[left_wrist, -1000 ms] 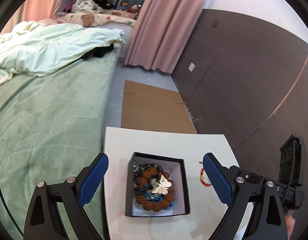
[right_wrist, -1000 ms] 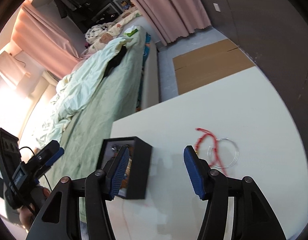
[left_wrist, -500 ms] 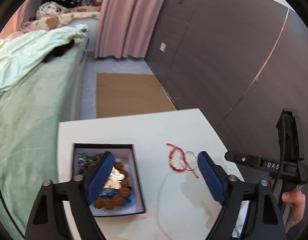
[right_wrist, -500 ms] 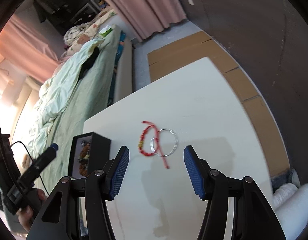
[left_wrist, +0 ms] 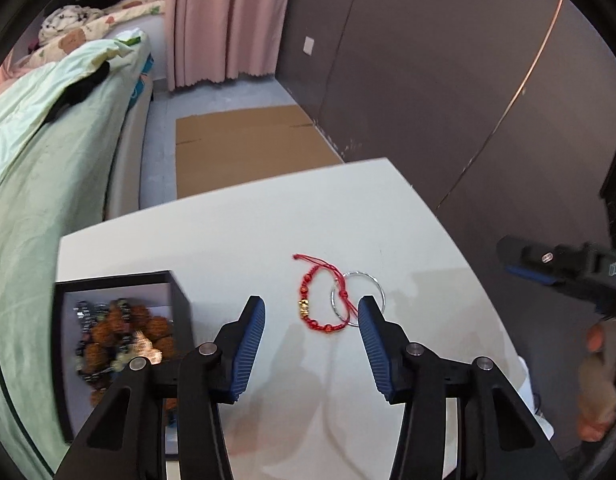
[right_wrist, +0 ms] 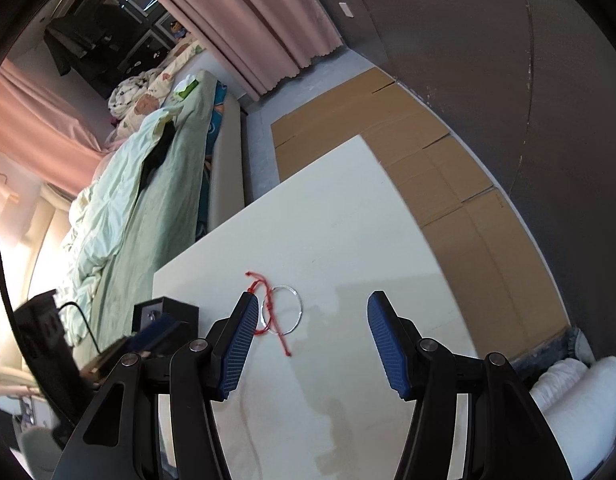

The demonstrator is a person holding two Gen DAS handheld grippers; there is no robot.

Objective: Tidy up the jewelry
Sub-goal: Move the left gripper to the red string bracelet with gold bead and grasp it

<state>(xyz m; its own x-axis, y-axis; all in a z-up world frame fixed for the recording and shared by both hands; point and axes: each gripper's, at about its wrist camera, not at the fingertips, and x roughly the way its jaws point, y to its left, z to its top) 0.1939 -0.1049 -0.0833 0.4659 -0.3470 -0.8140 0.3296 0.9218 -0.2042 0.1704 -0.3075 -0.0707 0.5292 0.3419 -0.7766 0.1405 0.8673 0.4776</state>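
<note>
Most jewelry already sits in the black box [left_wrist: 120, 336] at lower left. A red cord bracelet [left_wrist: 319, 304] and silver bangle [left_wrist: 357, 298] remain on the tabletop [left_wrist: 236, 236], mid-frame. The left claw [left_wrist: 311, 314], just narrowing, frames them untouched; the right claw [right_wrist: 308, 316] is spread, empty.

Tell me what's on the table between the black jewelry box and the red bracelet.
Nothing: in the left wrist view, bare white table separates the black box from the red bracelet.

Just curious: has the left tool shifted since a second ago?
Yes. The left tool went from over the black jewelry box rightward to the red string bracelet, closing.
</note>
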